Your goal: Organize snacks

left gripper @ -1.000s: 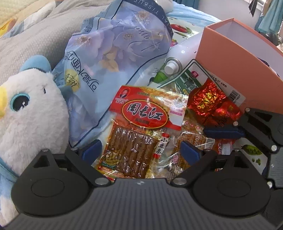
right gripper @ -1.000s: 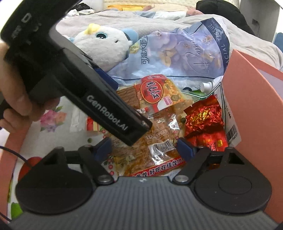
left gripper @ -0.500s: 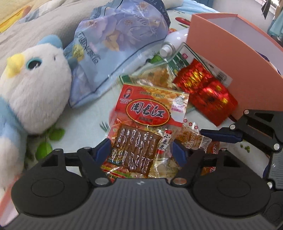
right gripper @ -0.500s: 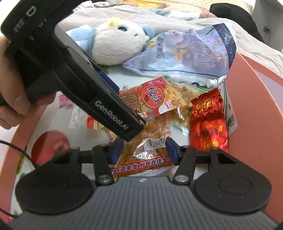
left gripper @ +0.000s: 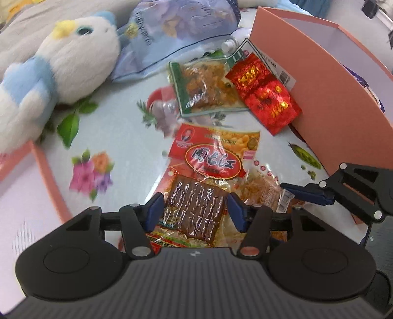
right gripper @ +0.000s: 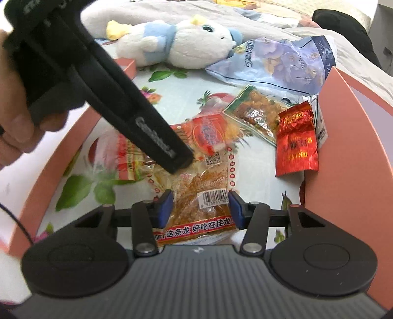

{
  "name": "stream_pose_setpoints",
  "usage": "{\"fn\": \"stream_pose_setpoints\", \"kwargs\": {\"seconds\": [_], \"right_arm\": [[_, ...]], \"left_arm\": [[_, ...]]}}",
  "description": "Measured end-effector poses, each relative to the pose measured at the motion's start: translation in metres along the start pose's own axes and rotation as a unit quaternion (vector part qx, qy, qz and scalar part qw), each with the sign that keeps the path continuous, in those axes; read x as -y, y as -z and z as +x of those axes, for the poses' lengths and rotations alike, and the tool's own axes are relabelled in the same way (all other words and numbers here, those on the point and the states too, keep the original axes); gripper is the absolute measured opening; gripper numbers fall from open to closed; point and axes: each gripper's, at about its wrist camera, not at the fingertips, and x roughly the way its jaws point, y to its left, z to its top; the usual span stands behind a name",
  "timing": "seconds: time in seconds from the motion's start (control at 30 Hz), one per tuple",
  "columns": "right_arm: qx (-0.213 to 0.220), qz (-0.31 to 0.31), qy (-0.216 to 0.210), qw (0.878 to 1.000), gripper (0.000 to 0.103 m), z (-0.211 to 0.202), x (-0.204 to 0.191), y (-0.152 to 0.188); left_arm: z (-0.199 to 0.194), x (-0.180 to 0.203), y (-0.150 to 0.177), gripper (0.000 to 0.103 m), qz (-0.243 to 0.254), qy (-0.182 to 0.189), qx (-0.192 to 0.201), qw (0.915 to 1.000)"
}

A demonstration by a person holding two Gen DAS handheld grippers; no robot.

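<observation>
four snack packets (left gripper: 206, 157), one plush toy (left gripper: 59, 63)

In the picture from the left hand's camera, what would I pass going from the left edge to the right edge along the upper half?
Plush toy → blue tissue pack → green-edged snack packet → red foil packets → pink box.

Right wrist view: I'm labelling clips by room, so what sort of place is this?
Probably a bedroom: a white and blue plush toy lies on a floral printed bedsheet, with a rumpled grey blanket behind.

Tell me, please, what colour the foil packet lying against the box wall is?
The foil packet is shiny red with gold print, clearest in the right wrist view.
</observation>
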Motion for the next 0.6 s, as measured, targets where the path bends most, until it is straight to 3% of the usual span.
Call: {"fn": "stream_pose_setpoints", "kwargs": {"seconds": [0.13, 0.3, 0.47, 0.6], "right_arm": [[-0.005, -0.004, -0.007, 1.000, 0.049, -0.010, 0.000, 0.010], [-0.011, -0.001, -0.012, 1.000, 0.047, -0.024, 0.002, 0.021], [-0.015, -0.006, -0.008, 1.000, 0.046, -0.035, 0.005, 0.032], [-0.022, -0.005, -0.005, 1.000, 0.046, -0.046, 0.009, 0.042]], "left_arm": [[-0.012, 0.005, 0.020, 0.060, -0.028, -0.006, 0.002, 0.9996], [-0.028, 0.019, 0.036, 0.031, -0.058, -0.011, 0.011, 0.9982], [-0.034, 0.026, 0.052, 0.031, -0.084, -0.004, 0.019, 0.9963], [-0.036, 0.029, 0.057, 0.035, -0.064, -0.001, 0.014, 0.9978]]}}
